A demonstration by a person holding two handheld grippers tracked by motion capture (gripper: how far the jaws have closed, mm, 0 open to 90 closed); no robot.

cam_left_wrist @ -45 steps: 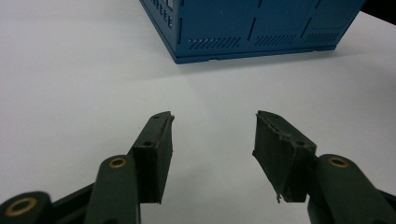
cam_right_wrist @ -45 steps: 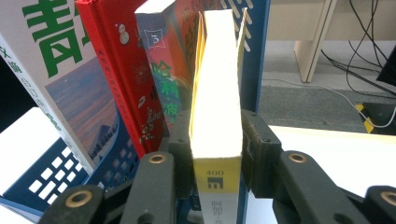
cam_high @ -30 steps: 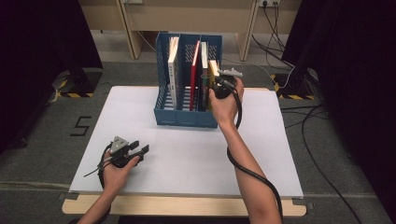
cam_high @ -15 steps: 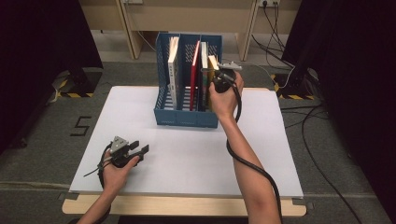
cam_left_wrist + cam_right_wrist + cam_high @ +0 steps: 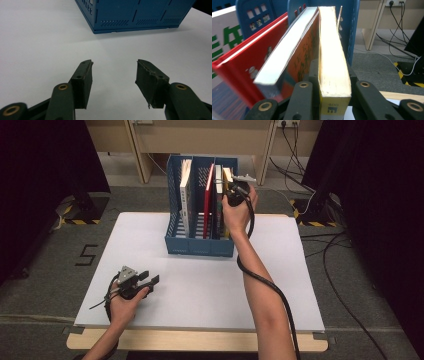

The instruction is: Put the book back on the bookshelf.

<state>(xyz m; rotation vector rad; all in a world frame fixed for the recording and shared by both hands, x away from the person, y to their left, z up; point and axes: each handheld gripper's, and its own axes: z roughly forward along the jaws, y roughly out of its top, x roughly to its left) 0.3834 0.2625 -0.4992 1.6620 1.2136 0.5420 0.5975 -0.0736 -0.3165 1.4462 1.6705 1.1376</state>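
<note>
Seemingly four books (image 5: 186, 190) in blue rack (image 5: 200, 245), two grippers (image 5: 235, 182).

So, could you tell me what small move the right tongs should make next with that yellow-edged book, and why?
Probably keep lifting the yellow-edged book straight up, out of the blue file rack. The right tongs are shut on its lower edge, yet it stands in the rightmost compartment, close beside the orange book. A straight pull should avoid dragging that neighbour. The left tongs rest open on the table.
</note>
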